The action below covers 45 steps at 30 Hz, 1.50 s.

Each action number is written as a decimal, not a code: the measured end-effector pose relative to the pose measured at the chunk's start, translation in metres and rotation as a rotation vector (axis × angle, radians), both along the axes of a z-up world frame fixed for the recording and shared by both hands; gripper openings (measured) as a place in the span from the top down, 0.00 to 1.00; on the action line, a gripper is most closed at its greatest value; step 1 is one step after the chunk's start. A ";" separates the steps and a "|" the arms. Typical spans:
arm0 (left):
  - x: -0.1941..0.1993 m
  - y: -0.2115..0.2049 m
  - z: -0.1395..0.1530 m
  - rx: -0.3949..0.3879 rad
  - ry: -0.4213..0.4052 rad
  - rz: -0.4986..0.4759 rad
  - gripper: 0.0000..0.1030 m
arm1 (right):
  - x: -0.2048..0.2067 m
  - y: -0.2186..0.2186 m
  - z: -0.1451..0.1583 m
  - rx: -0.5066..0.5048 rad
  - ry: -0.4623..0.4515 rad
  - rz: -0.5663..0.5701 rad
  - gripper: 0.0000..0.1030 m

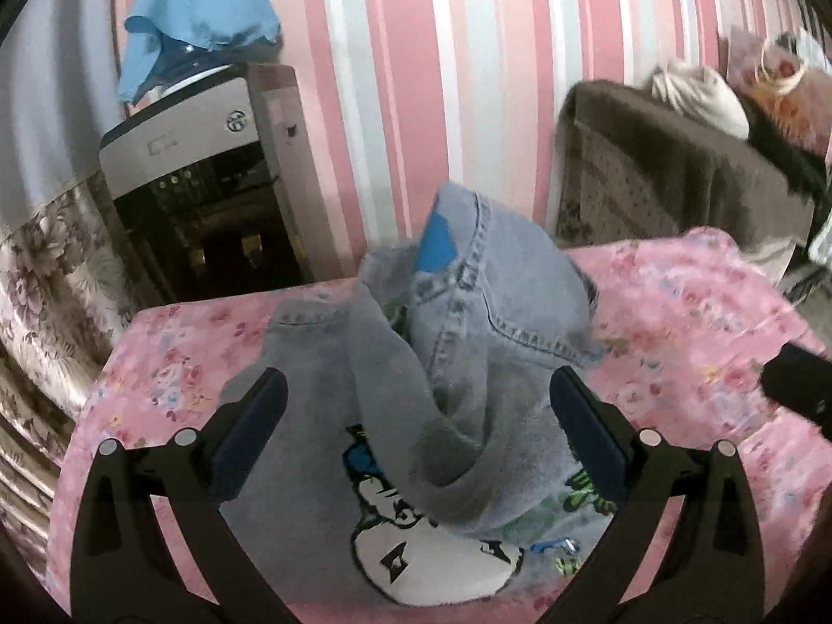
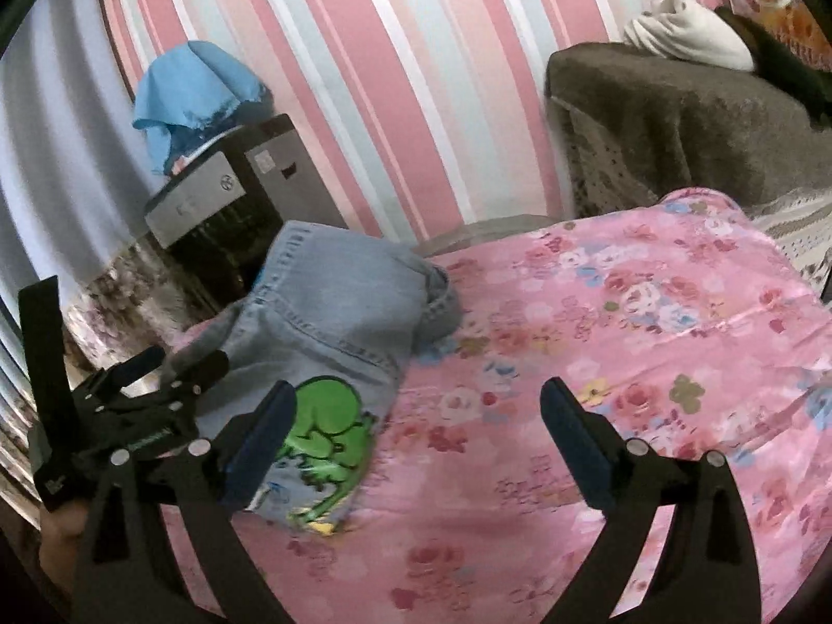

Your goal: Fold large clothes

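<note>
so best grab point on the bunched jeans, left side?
Probably the raised fold of the jeans lying between the open left gripper jaws. It humps up off the floral sheet, so closing straight ahead, from the near side, should catch it.

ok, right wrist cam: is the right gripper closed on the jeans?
No. The right gripper is open over the bare pink floral sheet, and the jeans lie off to its left, not between the fingers.
</note>
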<state>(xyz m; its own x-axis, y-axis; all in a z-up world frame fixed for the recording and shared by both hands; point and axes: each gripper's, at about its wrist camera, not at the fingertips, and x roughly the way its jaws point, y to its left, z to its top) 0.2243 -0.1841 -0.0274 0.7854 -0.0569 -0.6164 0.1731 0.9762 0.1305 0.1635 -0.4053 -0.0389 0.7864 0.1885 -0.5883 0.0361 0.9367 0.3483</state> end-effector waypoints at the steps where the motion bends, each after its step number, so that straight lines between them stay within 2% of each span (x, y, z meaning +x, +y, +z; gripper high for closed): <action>1: 0.003 -0.002 -0.004 0.010 0.003 0.004 0.03 | 0.002 0.001 -0.001 -0.025 0.001 -0.005 0.08; 4: 0.011 -0.006 -0.019 0.023 0.007 -0.004 0.06 | 0.007 0.002 -0.003 -0.048 0.007 -0.001 0.08; 6: 0.017 -0.009 -0.030 0.032 0.030 -0.039 0.42 | 0.010 0.002 -0.005 -0.039 0.017 0.003 0.08; 7: 0.017 -0.008 -0.033 0.036 0.024 -0.043 0.45 | 0.011 0.002 -0.007 -0.038 0.024 0.008 0.08; 9: 0.017 -0.005 -0.035 0.036 0.015 -0.058 0.66 | 0.013 0.005 -0.009 -0.040 0.034 0.016 0.08; 12: 0.012 0.004 -0.026 0.006 0.004 -0.072 0.77 | 0.014 0.011 -0.010 -0.043 0.042 0.022 0.08; 17: -0.012 0.026 0.013 -0.014 -0.093 -0.063 0.80 | 0.016 0.029 0.000 -0.060 0.027 0.047 0.08; 20: -0.029 0.059 0.038 -0.050 -0.142 -0.023 0.81 | 0.018 0.047 0.009 -0.074 0.006 0.078 0.08; 22: -0.035 0.081 0.042 -0.047 -0.150 0.014 0.80 | 0.020 0.061 0.013 -0.082 -0.003 0.098 0.08; 24: -0.032 0.105 0.036 -0.054 -0.120 0.055 0.81 | 0.025 0.081 0.014 -0.085 -0.008 0.129 0.08; 27: -0.016 0.144 0.002 -0.066 -0.005 0.116 0.81 | 0.036 0.115 0.011 -0.110 -0.004 0.176 0.08; 30: -0.010 0.166 -0.023 -0.088 0.055 0.111 0.81 | 0.051 0.148 0.005 -0.178 -0.003 0.203 0.08; 33: -0.011 0.172 -0.029 -0.123 0.054 0.079 0.80 | 0.065 0.159 0.001 -0.191 0.003 0.175 0.08; 36: -0.008 0.170 -0.037 -0.134 0.073 0.047 0.77 | 0.069 0.152 0.006 -0.129 0.002 0.141 0.08; 38: -0.007 0.172 -0.039 -0.143 0.072 0.040 0.75 | 0.067 0.153 0.011 -0.124 -0.024 0.133 0.08; 41: -0.008 0.175 -0.045 -0.155 0.062 0.028 0.70 | 0.077 0.162 0.011 -0.200 -0.028 0.139 0.08; 43: -0.009 0.180 -0.044 -0.179 0.069 0.022 0.67 | 0.089 0.160 0.008 -0.245 -0.026 0.101 0.08; 45: -0.009 0.183 -0.044 -0.185 0.075 0.023 0.63 | 0.114 0.145 -0.003 -0.256 0.016 0.038 0.08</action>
